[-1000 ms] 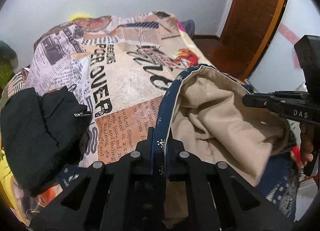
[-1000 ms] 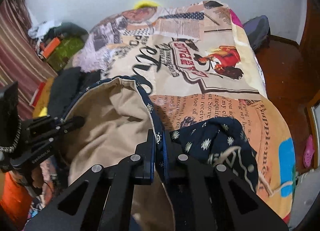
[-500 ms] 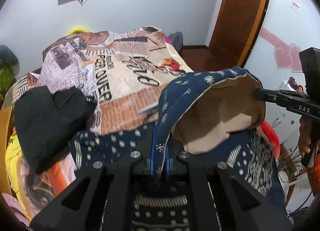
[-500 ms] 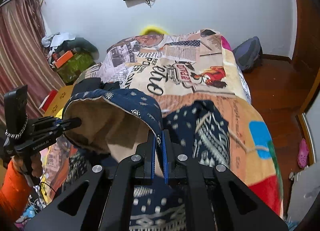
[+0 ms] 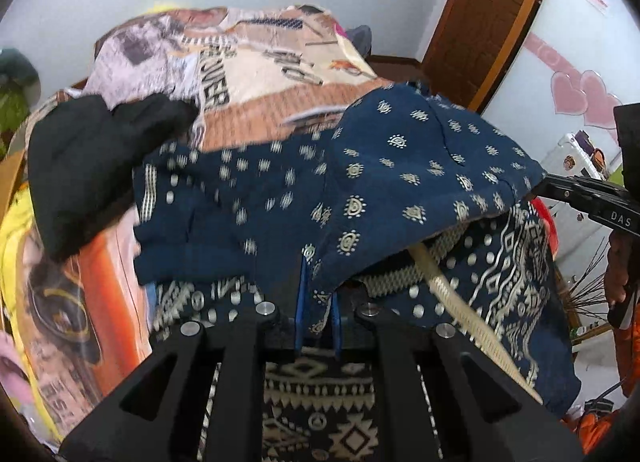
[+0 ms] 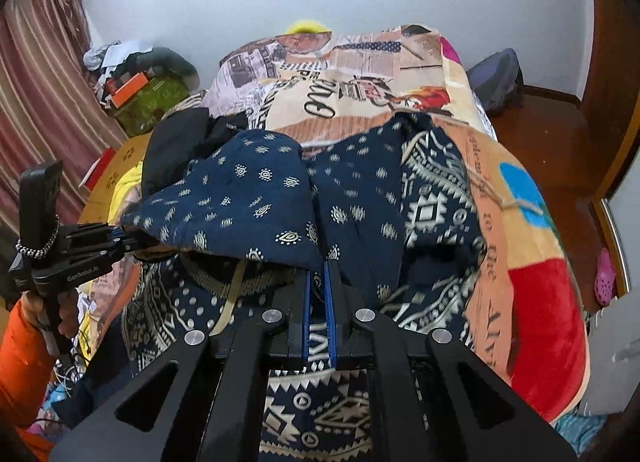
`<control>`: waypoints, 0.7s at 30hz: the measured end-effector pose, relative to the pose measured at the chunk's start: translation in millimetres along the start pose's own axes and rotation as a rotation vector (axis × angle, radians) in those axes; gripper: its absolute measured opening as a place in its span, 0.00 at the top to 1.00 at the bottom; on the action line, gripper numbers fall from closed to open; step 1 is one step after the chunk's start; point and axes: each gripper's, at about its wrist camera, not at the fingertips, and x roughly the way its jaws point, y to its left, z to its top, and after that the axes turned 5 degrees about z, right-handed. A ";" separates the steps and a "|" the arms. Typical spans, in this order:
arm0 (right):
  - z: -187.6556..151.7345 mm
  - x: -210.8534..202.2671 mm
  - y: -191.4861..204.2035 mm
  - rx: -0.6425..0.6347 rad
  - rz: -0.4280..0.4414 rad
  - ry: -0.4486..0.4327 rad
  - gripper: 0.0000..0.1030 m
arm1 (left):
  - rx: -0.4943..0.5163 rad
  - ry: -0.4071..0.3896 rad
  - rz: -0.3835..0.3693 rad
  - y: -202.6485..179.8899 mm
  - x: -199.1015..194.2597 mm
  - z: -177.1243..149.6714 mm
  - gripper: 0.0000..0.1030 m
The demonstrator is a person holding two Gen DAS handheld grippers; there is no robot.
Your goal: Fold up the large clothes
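A large navy hooded garment (image 5: pixel 400 181) with a white printed pattern lies across the near end of the bed; it also shows in the right wrist view (image 6: pixel 360 197). Its hood is stretched between my grippers and lifted over the body, navy side up. My left gripper (image 5: pixel 318 302) is shut on one edge of the hood. My right gripper (image 6: pixel 319 282) is shut on the other edge; it also shows at the right of the left wrist view (image 5: pixel 544 181). A beige drawstring (image 5: pixel 460 310) hangs under the hood.
The bed has a newspaper-print blanket (image 6: pixel 360 73). A black garment (image 5: pixel 92 157) lies at the bed's left side. A brown door (image 5: pixel 492 13) is at the right. Clutter (image 6: pixel 136 89) and a striped curtain (image 6: pixel 36 81) stand left of the bed.
Both grippers have lifted the hood and carried it forward over the body. Its beige lining, seen before, now faces down and the navy outside faces up.
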 end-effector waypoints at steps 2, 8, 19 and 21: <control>-5.0 1.6 1.7 -0.010 -0.008 0.005 0.94 | -0.017 0.021 -0.006 2.4 2.6 -8.6 0.87; -13.4 -1.5 9.9 -0.056 -0.043 0.015 0.93 | -0.013 0.052 0.020 0.4 0.5 -28.3 0.64; 1.4 -29.6 22.4 -0.088 -0.011 -0.007 0.92 | -0.012 -0.129 0.054 -10.4 -57.1 -5.2 0.53; 8.1 -35.5 27.1 -0.109 -0.016 -0.042 0.92 | 0.000 -0.160 0.078 -9.6 -59.3 8.2 0.49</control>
